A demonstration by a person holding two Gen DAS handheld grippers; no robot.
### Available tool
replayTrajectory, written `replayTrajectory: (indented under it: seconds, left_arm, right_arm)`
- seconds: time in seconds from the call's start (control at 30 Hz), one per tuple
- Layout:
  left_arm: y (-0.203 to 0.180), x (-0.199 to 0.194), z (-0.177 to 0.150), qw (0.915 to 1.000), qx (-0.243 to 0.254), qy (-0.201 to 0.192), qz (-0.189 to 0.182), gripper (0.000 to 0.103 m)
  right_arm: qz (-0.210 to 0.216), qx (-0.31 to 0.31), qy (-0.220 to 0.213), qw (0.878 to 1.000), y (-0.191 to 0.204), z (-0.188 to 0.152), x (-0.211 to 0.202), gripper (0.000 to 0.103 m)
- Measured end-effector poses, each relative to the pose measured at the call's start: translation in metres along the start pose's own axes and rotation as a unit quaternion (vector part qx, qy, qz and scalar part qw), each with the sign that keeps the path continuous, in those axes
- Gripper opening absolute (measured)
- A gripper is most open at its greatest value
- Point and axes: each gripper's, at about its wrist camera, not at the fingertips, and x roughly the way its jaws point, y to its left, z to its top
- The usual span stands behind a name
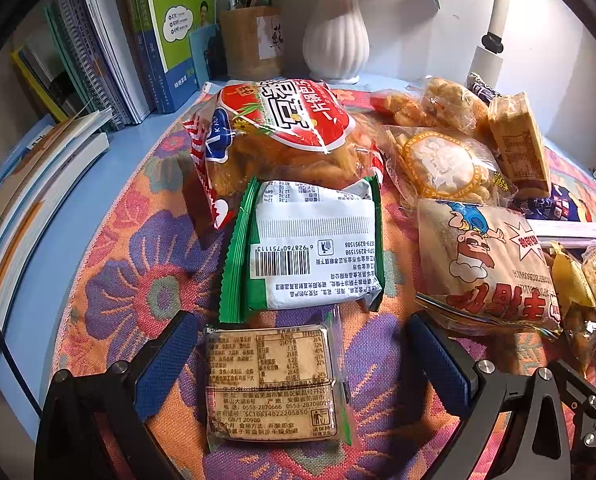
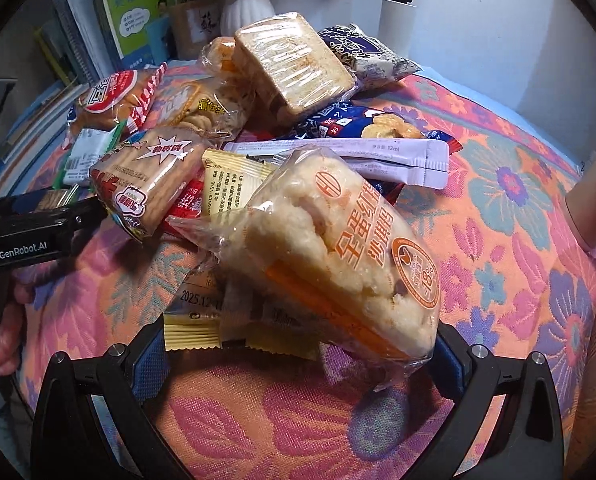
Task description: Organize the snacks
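Now, left tool (image 1: 298, 364) spread wide around the flat brown cake pack (image 1: 272, 384), ready to take it, just near of the green wafer packet (image 1: 310, 248), barcode 6928760751113 up. Right tool (image 2: 298, 356) spread too, straddling the egg cake bag (image 2: 338, 264) lifted off the floral cloth (image 2: 498, 208), apparently wedged. "GenRobot.AI" readable. Landmark: white vase (image 1: 336, 32) far behind.
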Motion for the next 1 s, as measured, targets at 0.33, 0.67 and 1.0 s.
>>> replayTrajectory:
  seconds: [0.33,0.67,1.0]
  left_arm:
    - [0.007,-0.034,-0.022,0.9984,-0.001,-0.029,-0.049,0.101]
    - [0.004,-0.105,-0.006,0.9791,-0.006,-0.193,-0.064,0.103]
    - [-0.028,-0.045,0.005,0.9911,0.009,-0.132,-0.015,0.103]
  right_arm:
    - [0.031,0.014,-0.083,0.996,-0.006,-0.015,-0.045,0.103]
    - [-0.034,-0.02,-0.239,0.97,0.01,0.007,-0.084,0.103]
    - [-0.059,0.018,-0.177,0.982,-0.003,0.007,-0.046,0.103]
